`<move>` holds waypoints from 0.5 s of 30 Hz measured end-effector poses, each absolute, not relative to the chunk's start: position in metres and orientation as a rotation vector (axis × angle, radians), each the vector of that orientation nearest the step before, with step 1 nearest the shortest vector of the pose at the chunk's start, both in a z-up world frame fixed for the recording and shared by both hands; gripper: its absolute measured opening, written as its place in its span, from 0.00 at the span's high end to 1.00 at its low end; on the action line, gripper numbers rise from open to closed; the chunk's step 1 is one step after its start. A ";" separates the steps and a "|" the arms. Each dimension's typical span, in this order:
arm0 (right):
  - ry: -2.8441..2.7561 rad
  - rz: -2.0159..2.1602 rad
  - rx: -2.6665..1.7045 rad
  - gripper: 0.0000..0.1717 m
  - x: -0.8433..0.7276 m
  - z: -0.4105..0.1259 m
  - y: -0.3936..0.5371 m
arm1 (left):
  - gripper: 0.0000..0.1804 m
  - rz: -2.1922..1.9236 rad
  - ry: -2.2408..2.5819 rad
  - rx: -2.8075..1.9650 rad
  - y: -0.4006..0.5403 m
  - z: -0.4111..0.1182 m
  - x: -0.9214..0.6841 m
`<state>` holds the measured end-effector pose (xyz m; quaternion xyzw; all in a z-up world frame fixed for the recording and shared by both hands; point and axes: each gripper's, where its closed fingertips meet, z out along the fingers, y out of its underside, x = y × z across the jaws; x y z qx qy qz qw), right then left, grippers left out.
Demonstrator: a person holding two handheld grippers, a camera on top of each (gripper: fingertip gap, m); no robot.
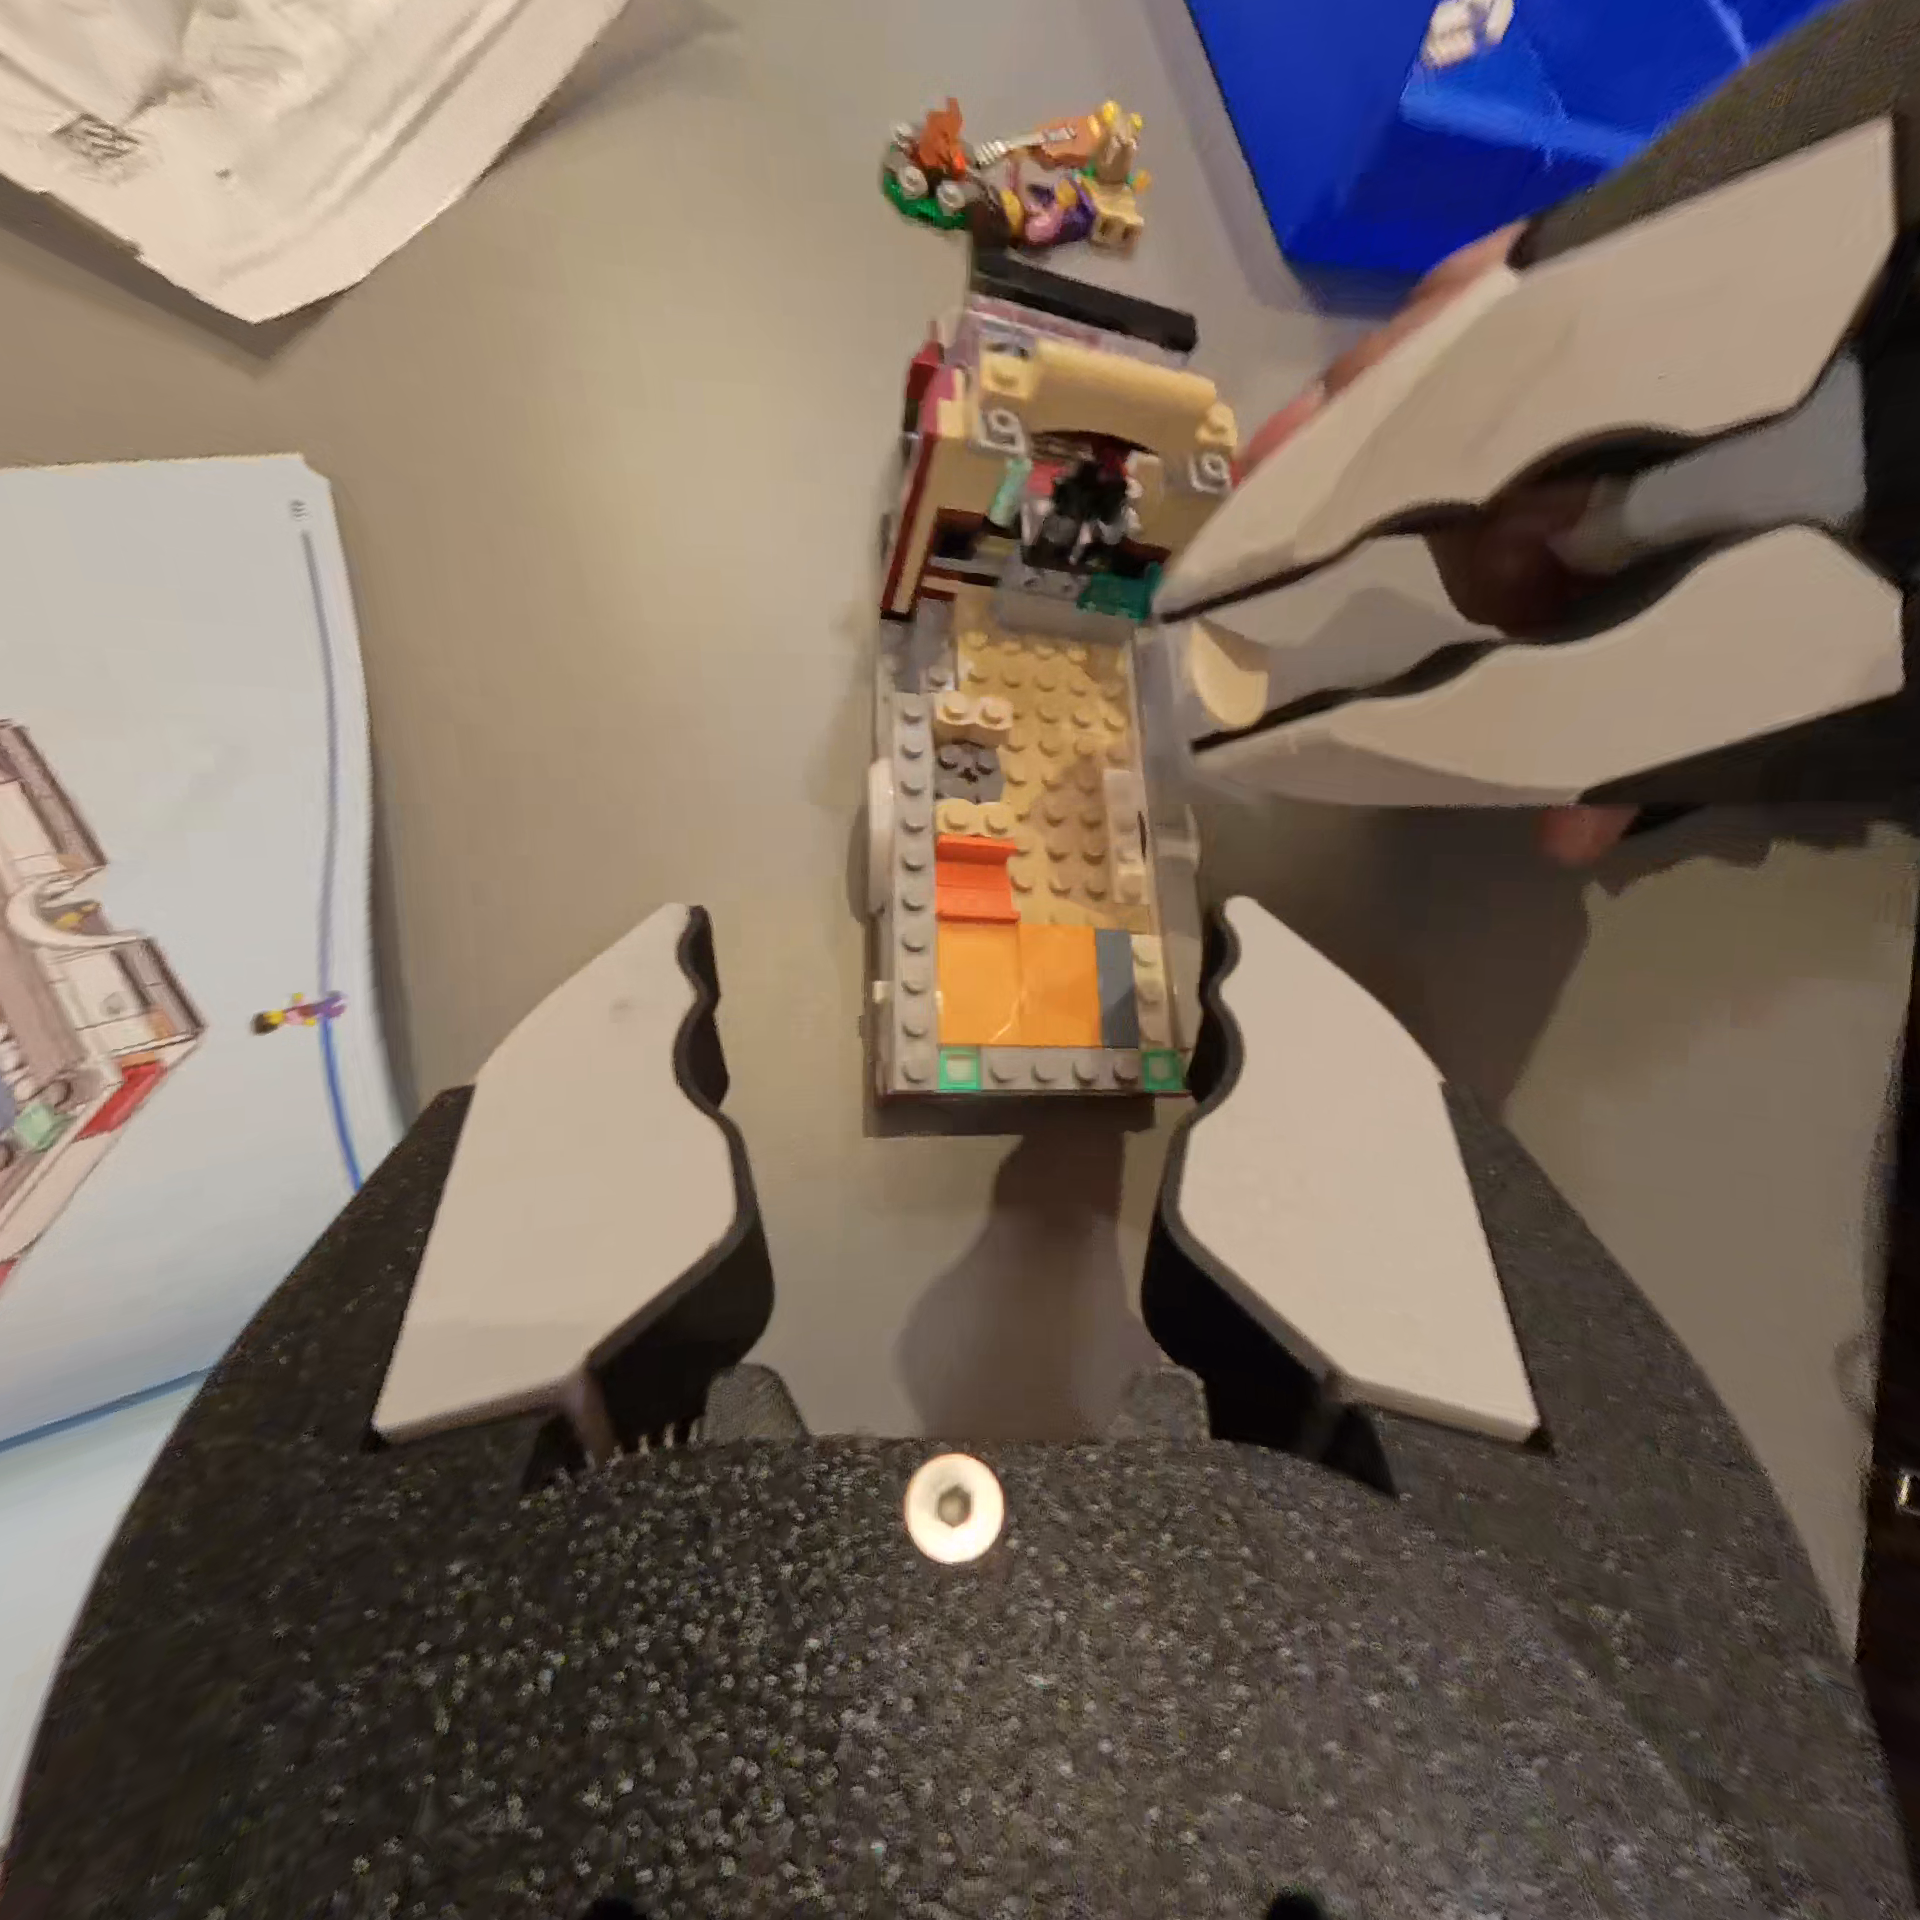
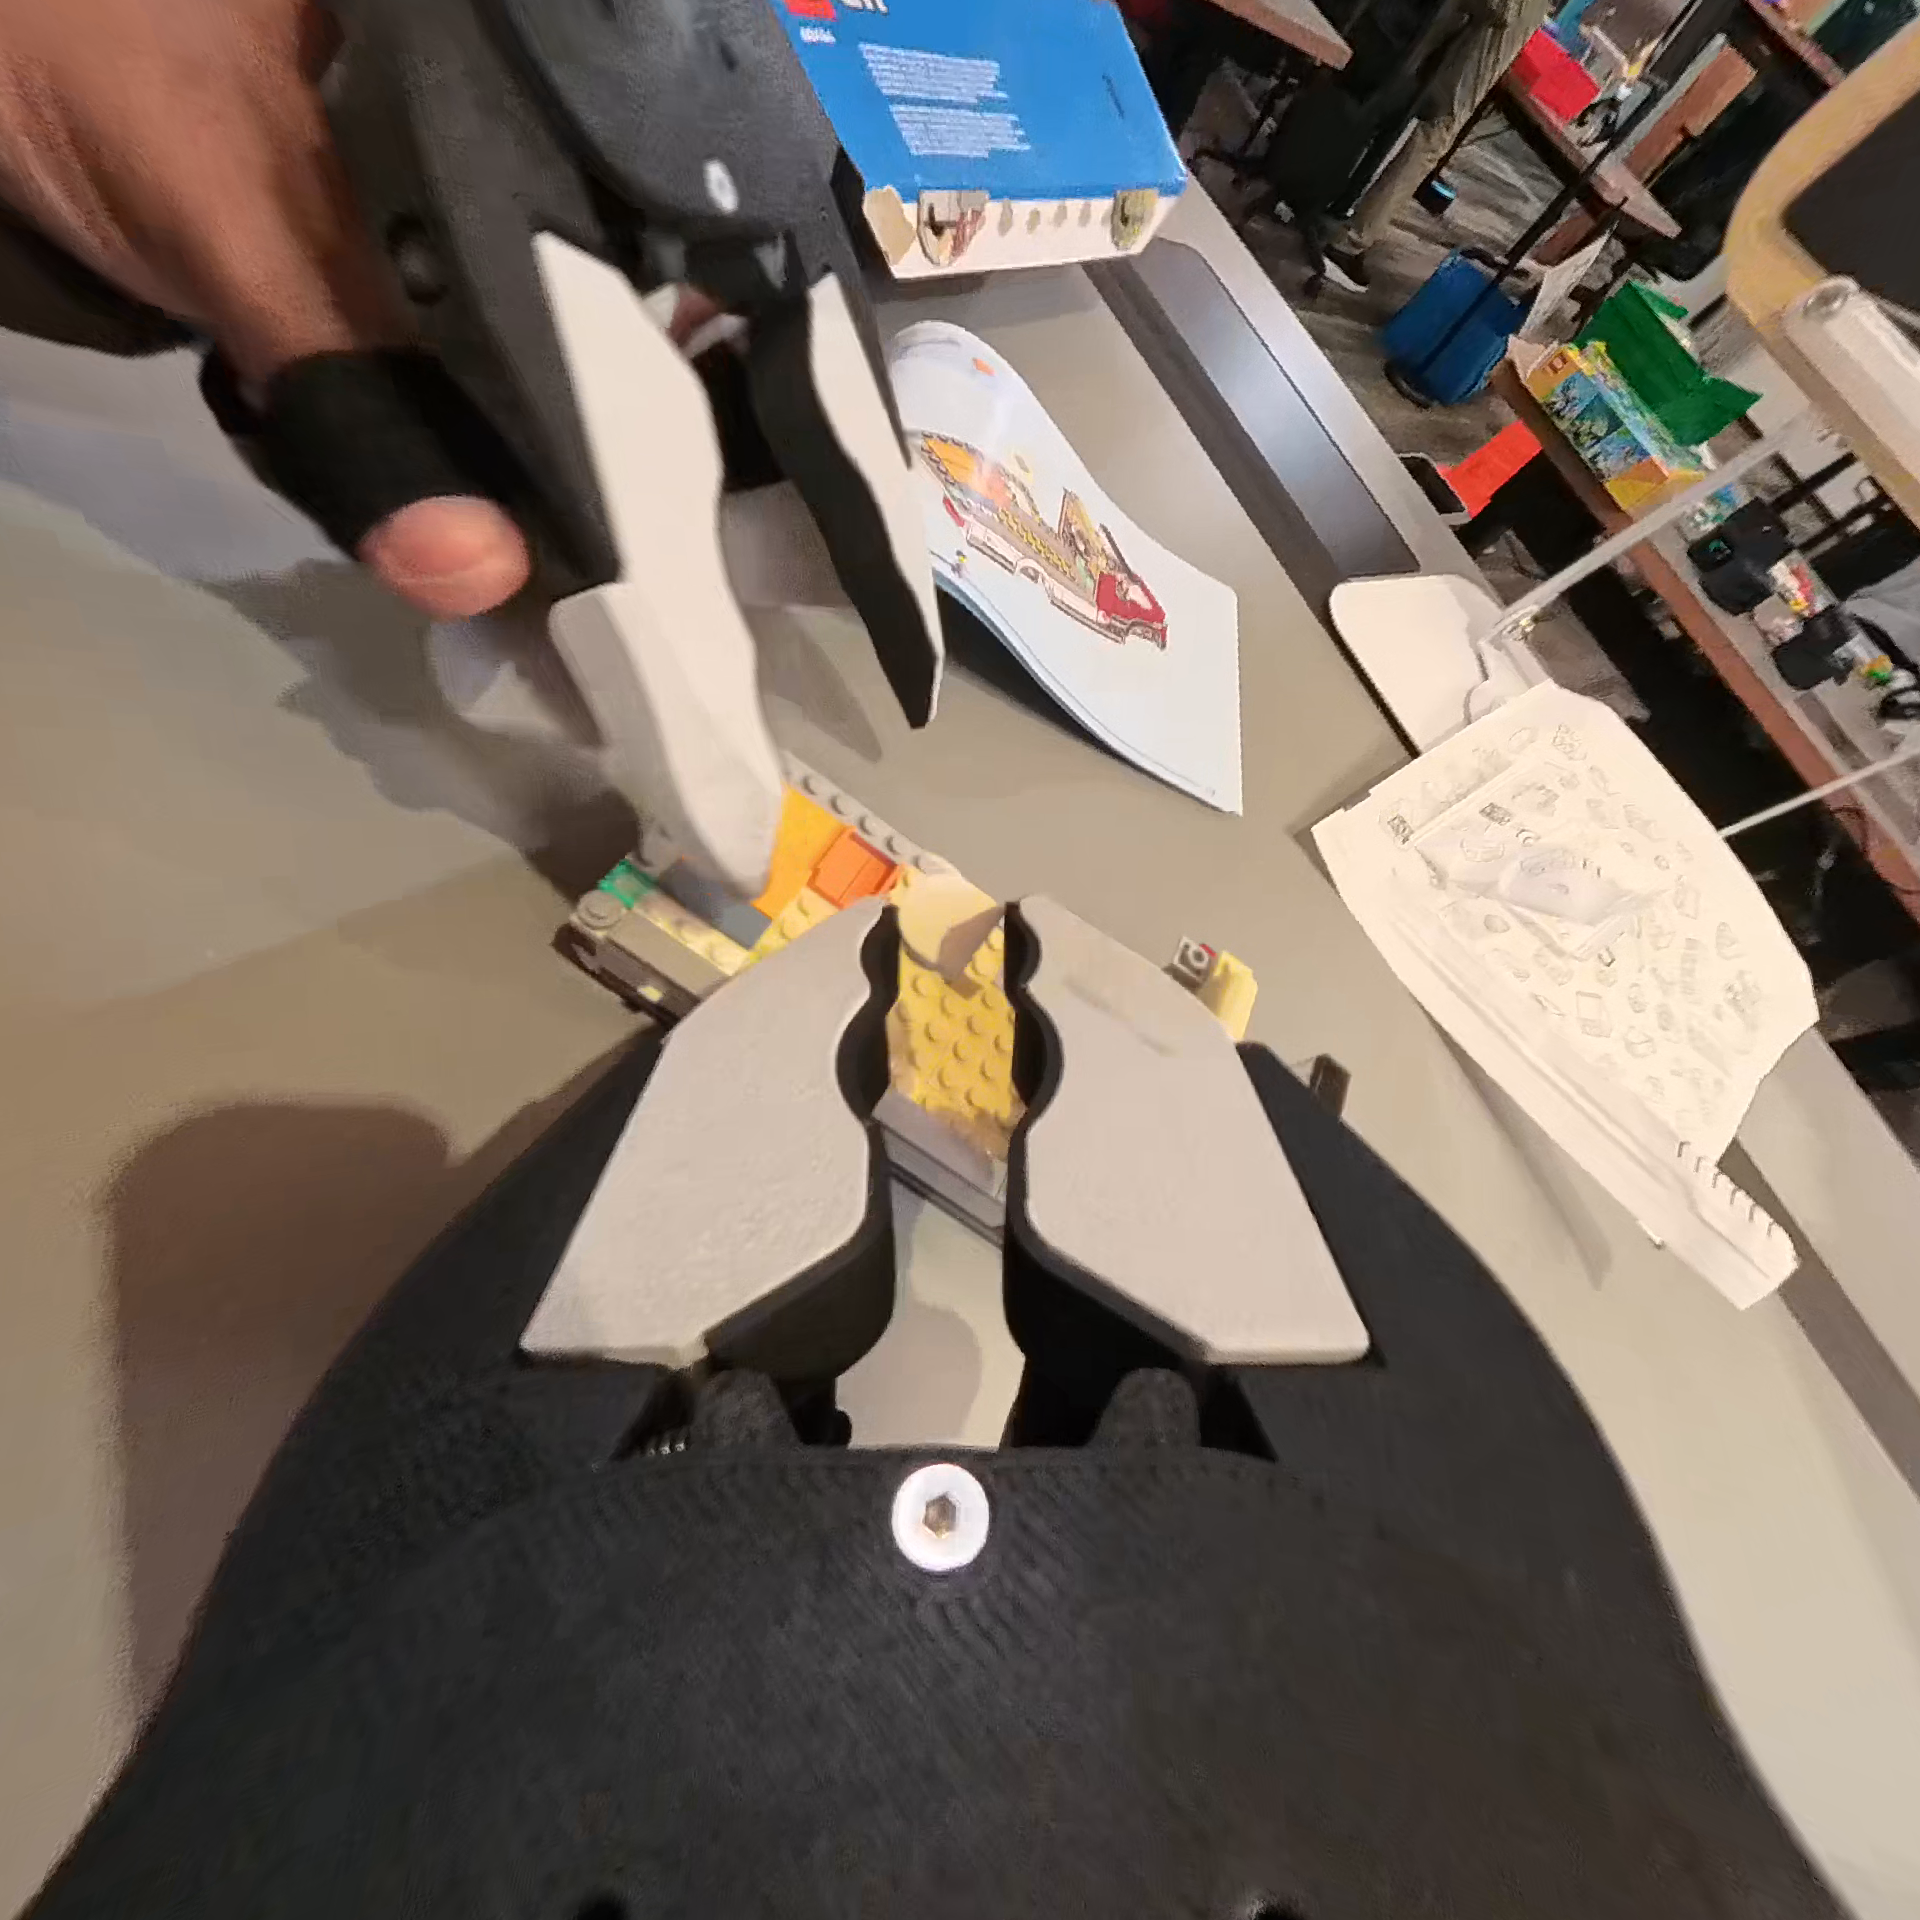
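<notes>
A brick-built model (image 1: 1023, 831) with a tan studded floor and an arch at its far end is seen on the grey table (image 1: 582, 623). The left gripper (image 1: 956, 997) is spread wide, its near end lying between the fingers, unpressed. A small tan piece (image 1: 1226, 675) is clamped by the right gripper (image 2: 945, 920) above the model's side. Around it lie a booklet (image 1: 156, 883), a blue box (image 2: 997, 125), a paper sheet (image 2: 1558, 977) (printed) and a small brick cluster (image 1: 1018, 171).

Print on blue box (image 2: 987, 114), beyond right gripper (image 2: 951, 914): too blurred to read. Fine marks on white sheet (image 2: 1558, 966) right of it: illegible.
</notes>
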<state>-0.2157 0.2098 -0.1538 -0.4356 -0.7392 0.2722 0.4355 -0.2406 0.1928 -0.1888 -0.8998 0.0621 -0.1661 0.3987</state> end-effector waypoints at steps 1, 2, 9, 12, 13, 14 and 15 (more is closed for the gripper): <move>-1.834 0.690 -1.095 0.89 -0.215 -0.154 0.211 | 0.48 -0.412 0.190 -2.294 0.191 -0.191 -0.235; -1.826 0.697 -1.099 0.89 -0.214 -0.152 0.212 | 0.44 -0.395 0.223 -2.313 0.190 -0.194 -0.231; -1.783 0.738 -1.098 0.89 -0.208 -0.148 0.215 | 0.32 -0.204 0.358 -2.404 0.184 -0.214 -0.221; -1.781 0.746 -1.112 0.89 -0.207 -0.150 0.218 | 0.32 -0.169 0.363 -2.429 0.184 -0.220 -0.219; -1.778 0.747 -1.115 0.89 -0.206 -0.150 0.219 | 0.32 -0.168 0.356 -2.434 0.185 -0.222 -0.218; -1.773 0.749 -1.118 0.89 -0.206 -0.150 0.220 | 0.32 -0.181 0.347 -2.436 0.185 -0.223 -0.217; -1.769 0.752 -1.121 0.89 -0.205 -0.149 0.221 | 0.33 -0.194 0.343 -2.439 0.186 -0.225 -0.216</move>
